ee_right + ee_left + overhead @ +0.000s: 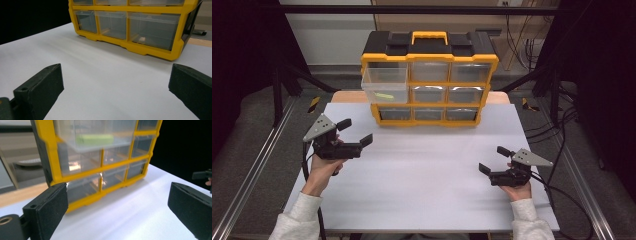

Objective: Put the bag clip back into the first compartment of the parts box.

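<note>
Standing pulled out at the top left of the yellow organizer [430,80] by the bench's [422,175] far edge, the light, rigid, slippery clear drawer [384,85] probably wants front-lip contact from the spread, empty left hand-held gripper [355,131].

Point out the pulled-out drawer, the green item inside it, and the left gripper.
pulled-out drawer [384,84]: high view, on its clear front wall.
green item [95,139]: left gripper view, on its long side.
left gripper [355,131]: high view, midway between its open jaws.
</note>
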